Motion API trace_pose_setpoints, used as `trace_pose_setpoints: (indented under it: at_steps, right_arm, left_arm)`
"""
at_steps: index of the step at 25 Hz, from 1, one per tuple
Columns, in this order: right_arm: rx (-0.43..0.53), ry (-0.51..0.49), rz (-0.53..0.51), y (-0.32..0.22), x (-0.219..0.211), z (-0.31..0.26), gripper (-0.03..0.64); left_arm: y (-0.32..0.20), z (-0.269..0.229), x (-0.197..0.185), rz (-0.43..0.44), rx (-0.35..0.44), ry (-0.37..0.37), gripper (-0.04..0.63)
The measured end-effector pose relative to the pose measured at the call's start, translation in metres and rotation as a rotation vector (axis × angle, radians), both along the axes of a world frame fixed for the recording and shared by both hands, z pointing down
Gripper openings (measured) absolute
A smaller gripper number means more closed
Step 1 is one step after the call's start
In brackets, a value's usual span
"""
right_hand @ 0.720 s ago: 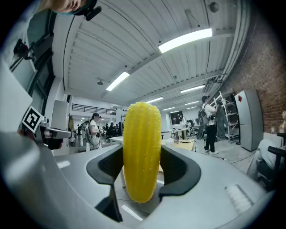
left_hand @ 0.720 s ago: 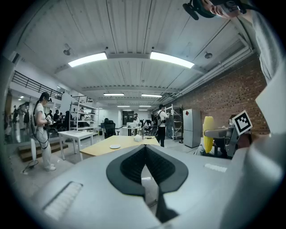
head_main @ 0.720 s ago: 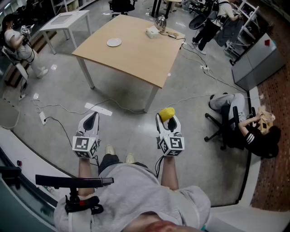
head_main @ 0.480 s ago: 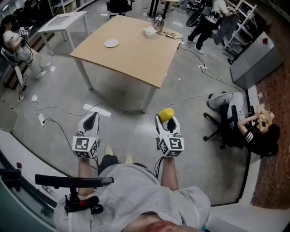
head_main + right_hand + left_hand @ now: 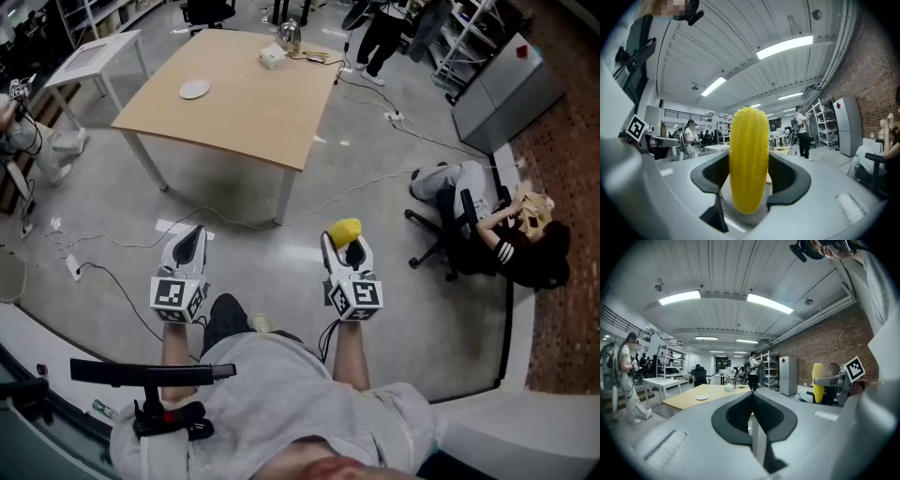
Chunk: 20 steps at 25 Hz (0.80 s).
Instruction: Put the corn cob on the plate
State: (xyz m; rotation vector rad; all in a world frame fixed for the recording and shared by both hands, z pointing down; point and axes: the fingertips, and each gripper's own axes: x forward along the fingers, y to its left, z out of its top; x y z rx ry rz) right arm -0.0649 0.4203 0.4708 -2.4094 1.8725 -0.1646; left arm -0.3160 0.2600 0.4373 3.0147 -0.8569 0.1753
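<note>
My right gripper (image 5: 343,246) (image 5: 749,174) is shut on a yellow corn cob (image 5: 343,231) (image 5: 748,159), which stands upright between the jaws and rises well above them. My left gripper (image 5: 190,243) (image 5: 752,413) is shut with nothing in it, its jaws pressed together. Both are held level over the grey floor, side by side. A small white plate (image 5: 194,89) (image 5: 701,397) lies on the wooden table (image 5: 244,112) (image 5: 689,400) some way ahead, to the left of the grippers' line. The corn cob (image 5: 817,382) also shows at the right of the left gripper view.
A white box (image 5: 272,58) and a metal kettle (image 5: 290,36) stand at the table's far edge. Cables (image 5: 122,234) trail over the floor before the table. A person sits on an office chair (image 5: 450,230) to the right. A white side table (image 5: 89,58) stands far left.
The table and plate have slid left and nearer in the head view as the person walks toward it. Both grippers keep their pose, the corn cob still held.
</note>
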Motion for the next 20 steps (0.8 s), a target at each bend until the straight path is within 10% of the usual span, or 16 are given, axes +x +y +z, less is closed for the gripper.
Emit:
trace_pose_setpoints:
  at_steps: [20]
  right_arm:
    - [-0.055,-0.037,0.474,0.086,0.178,0.014,0.255]
  left_arm:
    - [-0.012,0.017,0.288,0.484,-0.033,-0.034,0.020]
